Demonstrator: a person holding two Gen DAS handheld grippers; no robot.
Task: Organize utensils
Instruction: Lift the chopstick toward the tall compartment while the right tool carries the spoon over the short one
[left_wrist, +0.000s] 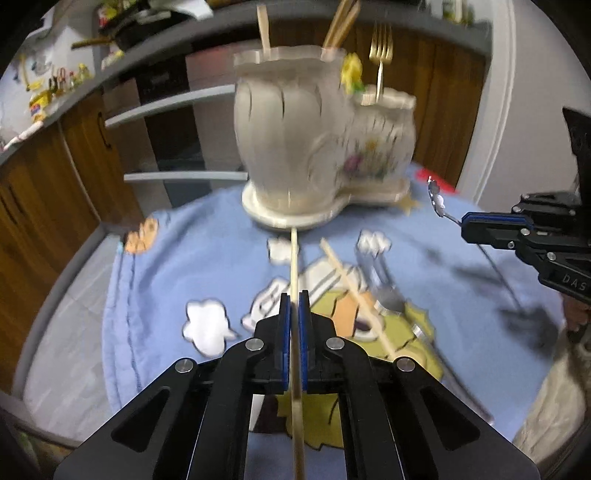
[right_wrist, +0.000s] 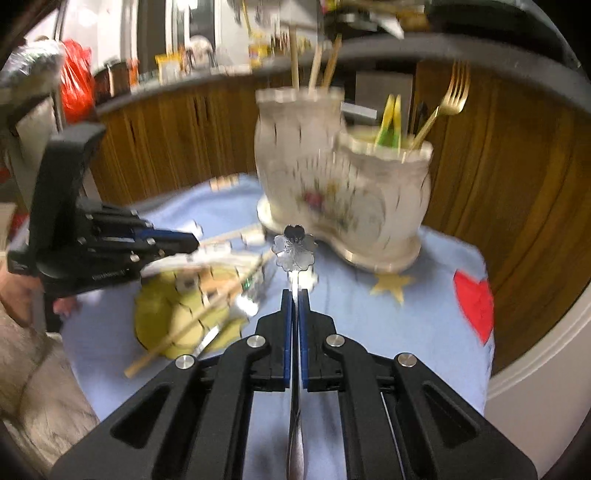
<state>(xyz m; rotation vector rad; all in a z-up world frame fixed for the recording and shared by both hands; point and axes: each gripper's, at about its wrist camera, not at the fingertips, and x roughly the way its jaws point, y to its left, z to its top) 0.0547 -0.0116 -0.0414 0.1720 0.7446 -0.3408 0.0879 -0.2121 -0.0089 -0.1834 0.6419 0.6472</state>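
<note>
Ceramic holder (left_wrist: 314, 147) apparently blocking ahead, loose utensils (left_wrist: 369, 295) cluttering cloth (left_wrist: 166, 258)

Two low wrist views toward the shared holder (left_wrist: 317, 136) (close, blurred).

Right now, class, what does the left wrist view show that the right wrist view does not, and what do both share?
Only the left wrist view shows the chopstick clamped in the left gripper. Only the right wrist view shows the flower-ended spoon clamped in the right gripper, plus a red heart on the cloth. Both show the ceramic holder and its gold fork.
</note>
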